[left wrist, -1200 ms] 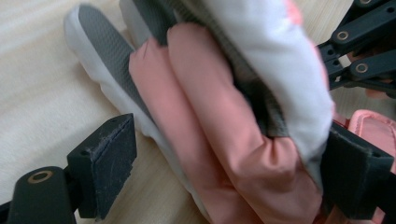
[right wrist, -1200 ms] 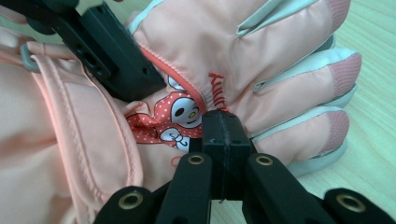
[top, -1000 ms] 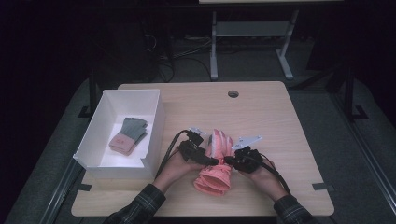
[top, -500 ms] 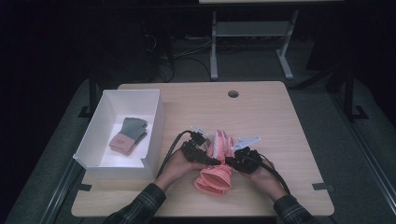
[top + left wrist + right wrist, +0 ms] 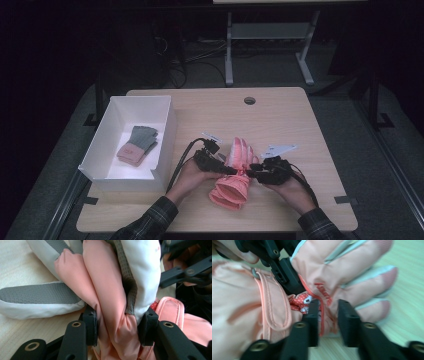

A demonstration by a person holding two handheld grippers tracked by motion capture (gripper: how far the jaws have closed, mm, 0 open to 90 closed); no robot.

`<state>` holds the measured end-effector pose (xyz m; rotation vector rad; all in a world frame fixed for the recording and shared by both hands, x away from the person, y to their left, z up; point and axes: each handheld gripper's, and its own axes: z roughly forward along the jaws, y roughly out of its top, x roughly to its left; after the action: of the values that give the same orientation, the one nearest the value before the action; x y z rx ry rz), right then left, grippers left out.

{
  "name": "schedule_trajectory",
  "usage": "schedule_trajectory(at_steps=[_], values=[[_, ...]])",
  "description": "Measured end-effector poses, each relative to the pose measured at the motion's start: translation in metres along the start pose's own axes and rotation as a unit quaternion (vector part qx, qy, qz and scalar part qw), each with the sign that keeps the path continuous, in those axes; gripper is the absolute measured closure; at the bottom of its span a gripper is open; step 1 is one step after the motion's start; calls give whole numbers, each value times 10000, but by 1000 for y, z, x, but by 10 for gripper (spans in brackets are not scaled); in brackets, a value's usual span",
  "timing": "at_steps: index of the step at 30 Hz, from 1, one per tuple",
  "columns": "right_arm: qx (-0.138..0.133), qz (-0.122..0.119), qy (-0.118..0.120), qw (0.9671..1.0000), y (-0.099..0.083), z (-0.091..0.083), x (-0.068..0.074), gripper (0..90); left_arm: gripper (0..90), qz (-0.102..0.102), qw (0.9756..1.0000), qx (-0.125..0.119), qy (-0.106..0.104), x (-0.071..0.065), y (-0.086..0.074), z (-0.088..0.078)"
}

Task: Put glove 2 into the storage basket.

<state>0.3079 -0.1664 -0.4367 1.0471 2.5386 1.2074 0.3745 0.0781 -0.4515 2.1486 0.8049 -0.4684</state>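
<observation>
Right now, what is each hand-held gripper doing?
Left hand-held gripper: jaws just closing, pinching the pink glove.
Right hand-held gripper: jaws just opening, a fold of the glove between them.

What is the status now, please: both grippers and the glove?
Left gripper jaws just closing, clamped on pink glove. Right gripper jaws just opening around its wrist edge. White box beside, nothing blocking.

The padded fabric ski glove point(image 5: 235, 172) is salmon pink with white panels, grey textured grip strips and a red white-dotted lining. The knitted glove point(image 5: 137, 145) is grey, pink-cuffed.
</observation>
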Motion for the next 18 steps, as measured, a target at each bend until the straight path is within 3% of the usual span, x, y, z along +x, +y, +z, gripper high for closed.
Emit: schedule_trajectory(at_steps=[5, 8, 11, 18], values=[[-302, 283, 35, 9991, -9, -28, -10, 468, 597, 54, 10000, -51, -60, -7, 4, -5], [-372, 357, -159, 9985, -16, -38, -15, 367, 596, 90, 9999, -112, -1, -13, 7, -14], [-334, 442, -304, 9980, -23, -42, -19, 263, 596, 132, 9998, -145, 71, -17, 10, -22], [-195, 456, -550, 9973, -33, -40, -20, 139, 592, 148, 9992, -288, 229, -31, 20, -49]])
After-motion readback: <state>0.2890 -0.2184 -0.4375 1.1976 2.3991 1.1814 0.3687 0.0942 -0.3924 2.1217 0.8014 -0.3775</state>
